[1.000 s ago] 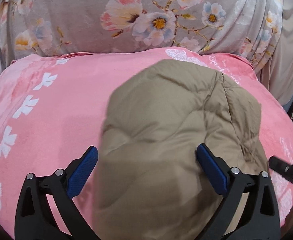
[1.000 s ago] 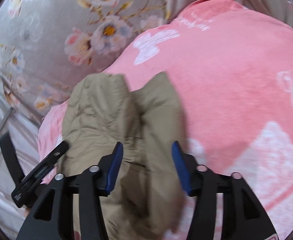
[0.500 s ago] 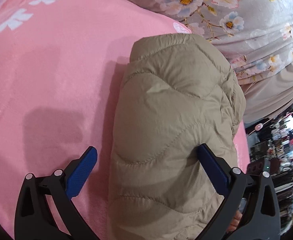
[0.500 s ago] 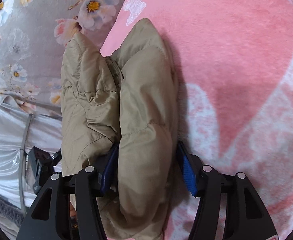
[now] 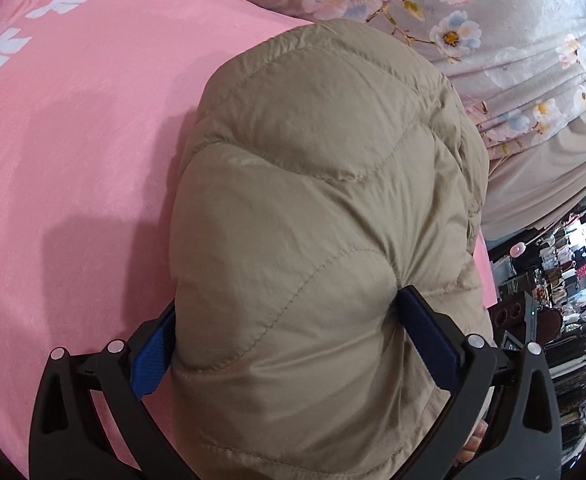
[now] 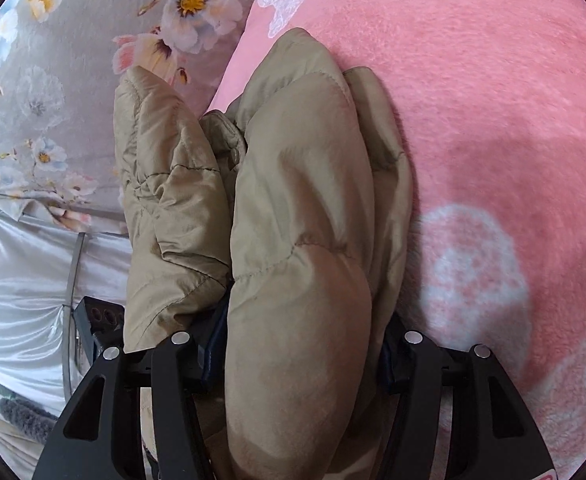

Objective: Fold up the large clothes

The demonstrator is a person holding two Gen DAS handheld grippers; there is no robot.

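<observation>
Your left claw [image 5: 285, 344] is clamped on a thick fold of the tan puffer jacket [image 5: 325, 208]. Both blue pads [image 5: 425, 332] press into the padding, which bulges out between and above them, so the jaws stand fairly wide but are filled by the cloth. In that view the jacket reaches from the claw toward the far edge of the pink blanket [image 5: 77, 152], where the blanket meets the grey flowered bedding [image 5: 493, 40]. The jacket's right side lies along the blanket's right edge.

Your right claw [image 6: 301, 364] grips the same jacket [image 6: 305, 240]. Its jaws are about half open and packed with a rounded roll of padding; the pads are mostly hidden by the cloth, yet the fabric is pinched at both sides. A second lobe of the jacket hangs to the left of the gripped roll, over the flowered bedding [image 6: 53, 80] and a shiny silver sheet [image 6: 17, 288]. The gripped roll rests against the left edge of the pink blanket [image 6: 493, 120], near its far corner.
</observation>
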